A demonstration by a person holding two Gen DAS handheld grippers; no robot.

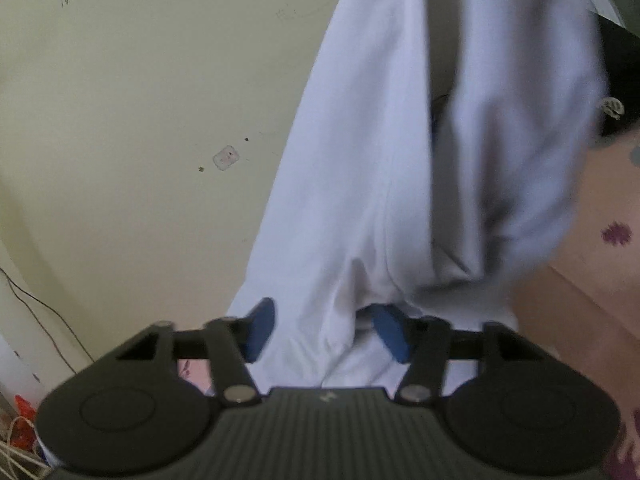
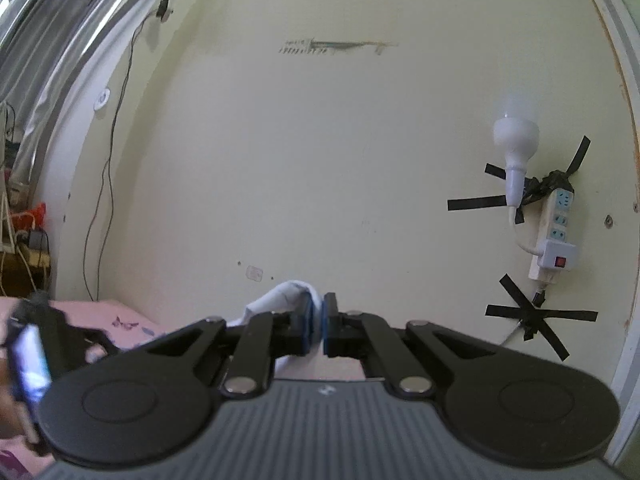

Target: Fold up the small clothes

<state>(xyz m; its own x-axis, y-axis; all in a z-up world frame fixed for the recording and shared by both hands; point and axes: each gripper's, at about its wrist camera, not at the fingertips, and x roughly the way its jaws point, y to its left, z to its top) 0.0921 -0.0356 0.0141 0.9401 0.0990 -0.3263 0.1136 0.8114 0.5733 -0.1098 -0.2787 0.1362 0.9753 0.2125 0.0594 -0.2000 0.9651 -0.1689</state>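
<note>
A white garment (image 1: 400, 168) hangs stretched up and away from my left gripper (image 1: 326, 330) in the left wrist view, with a loose fold sagging at its right. The blue pads (image 1: 260, 328) stand apart with cloth bunched between them; the grip cannot be made out. In the right wrist view my right gripper (image 2: 318, 322) is shut on a bunched edge of the same white garment (image 2: 280, 296), held up in front of the wall. The left gripper's body shows blurred at the lower left of that view (image 2: 36, 356).
A pale yellow wall (image 2: 320, 160) fills the background. A power strip (image 2: 554, 236) and a white lamp (image 2: 516, 140) are taped to it at the right. A pink patterned bedsheet (image 1: 592, 264) lies below. Cables and clutter (image 2: 24, 232) sit at the far left.
</note>
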